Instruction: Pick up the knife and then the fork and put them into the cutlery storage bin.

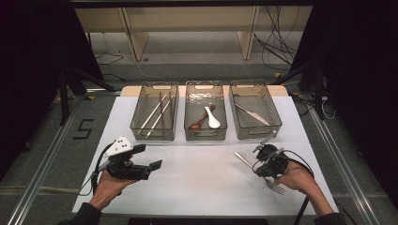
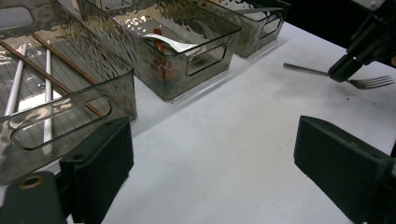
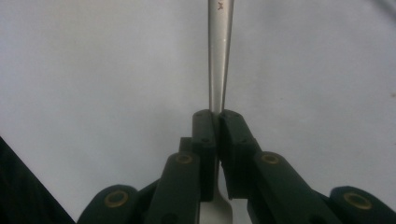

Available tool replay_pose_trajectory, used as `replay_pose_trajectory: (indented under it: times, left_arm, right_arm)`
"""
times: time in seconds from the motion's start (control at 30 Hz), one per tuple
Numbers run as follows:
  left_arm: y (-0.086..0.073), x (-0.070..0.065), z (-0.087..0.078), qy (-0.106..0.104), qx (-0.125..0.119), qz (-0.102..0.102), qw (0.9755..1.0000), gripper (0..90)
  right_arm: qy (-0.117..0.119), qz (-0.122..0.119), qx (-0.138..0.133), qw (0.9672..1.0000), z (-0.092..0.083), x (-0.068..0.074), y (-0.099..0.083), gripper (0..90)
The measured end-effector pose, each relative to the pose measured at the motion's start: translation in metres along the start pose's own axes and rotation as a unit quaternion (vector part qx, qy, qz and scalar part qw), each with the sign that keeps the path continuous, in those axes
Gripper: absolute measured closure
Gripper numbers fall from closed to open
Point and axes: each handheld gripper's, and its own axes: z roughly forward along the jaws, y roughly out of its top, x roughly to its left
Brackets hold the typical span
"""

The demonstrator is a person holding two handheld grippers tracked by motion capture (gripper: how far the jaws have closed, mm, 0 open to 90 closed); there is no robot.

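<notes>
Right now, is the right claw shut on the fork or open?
Shut on it. The right claw has both jaws pressed flat against the fork handle, with the tines sticking out behind.

Left gripper (image 1: 149, 157): black body bearing a grey three-cornered plate with dark dots. Right gripper (image 3: 218, 122): black jaws showing brass-coloured pivot screws. Black cables are trailing; dark sleeves are showing at lower frame.

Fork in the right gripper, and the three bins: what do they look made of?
Fork: looks like polished metal, likely stainless; its silver handle glints in the right gripper view, clamped between the right gripper's shut jaws. Bins: seemingly smoky see-through plastic with a rippled, glossy surface; the cutlery inside shows through the walls. Glass cannot be ruled out.
</notes>
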Motion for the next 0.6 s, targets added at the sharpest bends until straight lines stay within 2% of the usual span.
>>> replay_pose_trajectory:
  times: [0.13,0.3,0.6]
  left_arm:
    - [0.000,0.001,0.000,0.003,-0.002,-0.004,1.0000,11.3]
    - [0.000,0.002,0.000,0.003,-0.002,-0.006,1.0000,11.2]
    - [0.000,0.003,-0.001,0.003,-0.007,-0.008,0.9999,11.3]
  right_arm:
    - [-0.001,0.011,-0.026,0.9996,-0.015,-0.006,0.002,85.4]
    - [-0.004,0.027,-0.059,0.9979,-0.035,-0.021,0.008,85.5]
    - [-0.024,0.059,-0.105,0.9924,-0.066,-0.052,0.035,85.4]
